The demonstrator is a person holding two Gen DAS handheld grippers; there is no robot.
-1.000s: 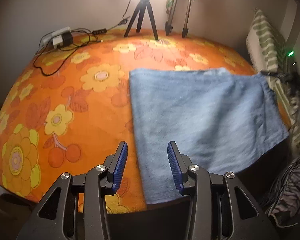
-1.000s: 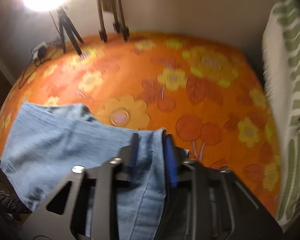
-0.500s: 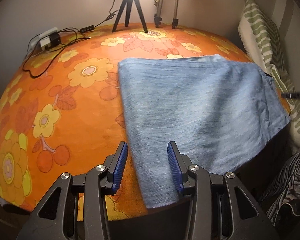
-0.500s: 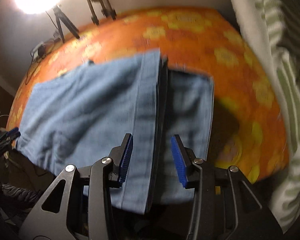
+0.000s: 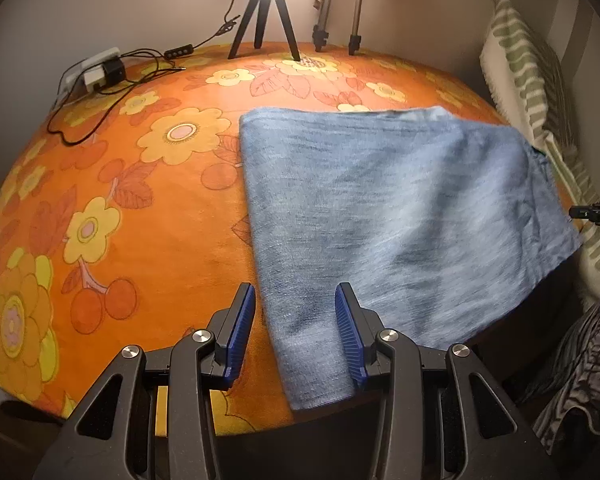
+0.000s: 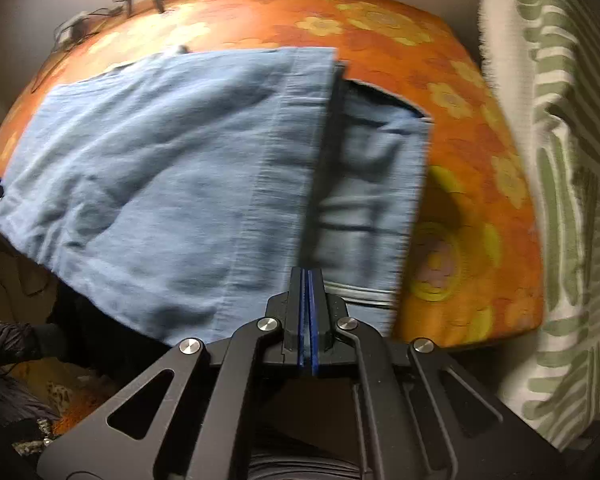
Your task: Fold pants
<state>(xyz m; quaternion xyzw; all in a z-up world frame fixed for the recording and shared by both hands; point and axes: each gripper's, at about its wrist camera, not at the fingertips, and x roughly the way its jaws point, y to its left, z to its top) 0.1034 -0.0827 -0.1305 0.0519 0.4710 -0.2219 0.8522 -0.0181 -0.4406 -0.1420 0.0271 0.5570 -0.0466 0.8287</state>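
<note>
The left claw [image 5: 295, 330] hangs open over the folded blue pants [image 5: 400, 216] on the orange flowered cloth [image 5: 100, 184].

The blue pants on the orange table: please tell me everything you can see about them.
The pants are light blue denim-like cloth, folded into a flat, roughly rectangular stack on the orange flowered tablecloth. In the right wrist view, the top layer's hemmed edge leaves part of the layer beneath uncovered. Their near edge overhangs the table's front. Neither gripper visibly holds them.
</note>
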